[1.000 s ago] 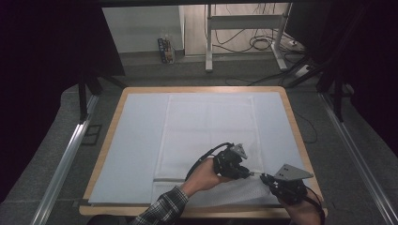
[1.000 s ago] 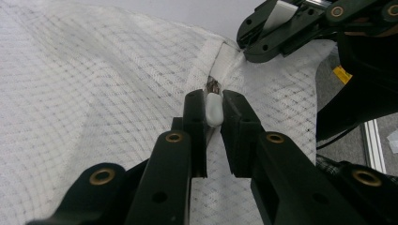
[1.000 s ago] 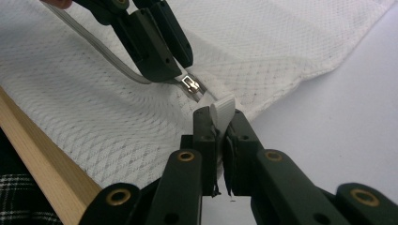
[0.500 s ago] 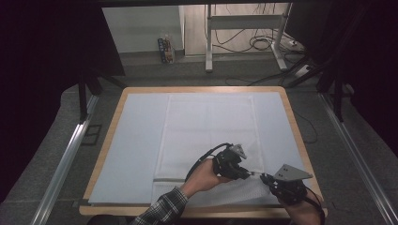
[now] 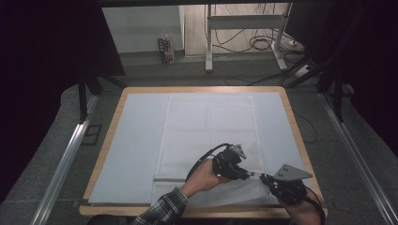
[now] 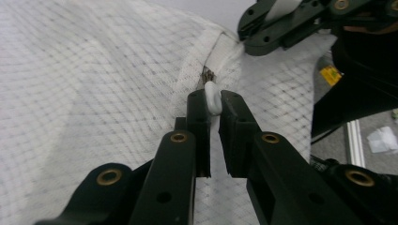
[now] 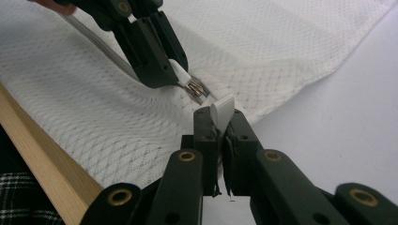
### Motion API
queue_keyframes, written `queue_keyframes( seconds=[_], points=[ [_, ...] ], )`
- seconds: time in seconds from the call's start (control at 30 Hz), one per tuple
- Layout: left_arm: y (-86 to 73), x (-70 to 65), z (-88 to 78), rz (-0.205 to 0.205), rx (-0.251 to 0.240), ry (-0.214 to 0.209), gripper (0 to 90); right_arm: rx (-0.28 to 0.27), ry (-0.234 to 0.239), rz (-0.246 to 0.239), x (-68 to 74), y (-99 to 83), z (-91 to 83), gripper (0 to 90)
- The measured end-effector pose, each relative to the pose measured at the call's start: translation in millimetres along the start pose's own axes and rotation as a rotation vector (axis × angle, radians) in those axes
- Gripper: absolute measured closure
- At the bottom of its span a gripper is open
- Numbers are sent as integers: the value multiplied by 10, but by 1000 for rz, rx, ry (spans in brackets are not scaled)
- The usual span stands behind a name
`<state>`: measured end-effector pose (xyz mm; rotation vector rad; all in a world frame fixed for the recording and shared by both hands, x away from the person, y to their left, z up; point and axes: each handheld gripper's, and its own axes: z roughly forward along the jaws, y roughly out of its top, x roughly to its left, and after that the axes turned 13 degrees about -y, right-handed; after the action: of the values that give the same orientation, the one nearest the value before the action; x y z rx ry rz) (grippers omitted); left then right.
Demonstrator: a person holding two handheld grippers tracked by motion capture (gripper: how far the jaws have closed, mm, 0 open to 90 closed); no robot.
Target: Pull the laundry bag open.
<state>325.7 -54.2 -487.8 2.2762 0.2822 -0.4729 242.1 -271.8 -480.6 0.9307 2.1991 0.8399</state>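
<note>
Near the front edge of the tabletop (image 5: 117, 140), the white mesh laundry bag (image 5: 206, 126) lies flat, as it did a second ago. The left gripper (image 6: 213, 101) stays clamped on the bag's white zipper pull (image 6: 212, 96), its jaws having just tightened slightly. Just right of it, the right gripper (image 7: 219, 117) keeps pinching the bag's white corner tab (image 7: 223, 108). Neither hand has shifted.

Wooden-edged table (image 5: 110, 138) covered by a pale blue sheet (image 5: 136, 140). Grey carpeted floor (image 5: 51, 140) all round it. Metal rails (image 5: 65, 159) along both long sides. Beyond the far edge, a white desk frame (image 5: 209, 42) with a tangle of cables (image 5: 263, 43) beneath, and a small box (image 5: 164, 49) against the pale wall (image 5: 136, 23).
</note>
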Motion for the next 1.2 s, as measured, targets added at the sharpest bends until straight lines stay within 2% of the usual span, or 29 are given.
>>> queue_keyframes(
  seconds=[0.33,0.63,0.8,0.87,1.0,1.1,1.2],
  points=[
    [8,19,1,-24,-27,-38,789,10,-13,-27,14,-1,10,840],
    [2,47,-7,-65,-18,-25,847,2,-16,-29,21,3,3,840],
    [-6,48,-10,-58,-25,-22,871,7,-6,-20,9,-1,8,835],
    [-10,48,-28,-57,-42,-26,872,7,0,-11,-1,-4,11,823],
    [-10,43,-60,-46,-54,-34,872,15,20,30,-44,-17,30,683],
    [-16,33,-76,-34,-56,-36,872,42,40,87,-92,-24,73,508],
    [-39,32,-87,-23,-65,-51,872,66,76,144,-155,-48,136,390]
  ],
)
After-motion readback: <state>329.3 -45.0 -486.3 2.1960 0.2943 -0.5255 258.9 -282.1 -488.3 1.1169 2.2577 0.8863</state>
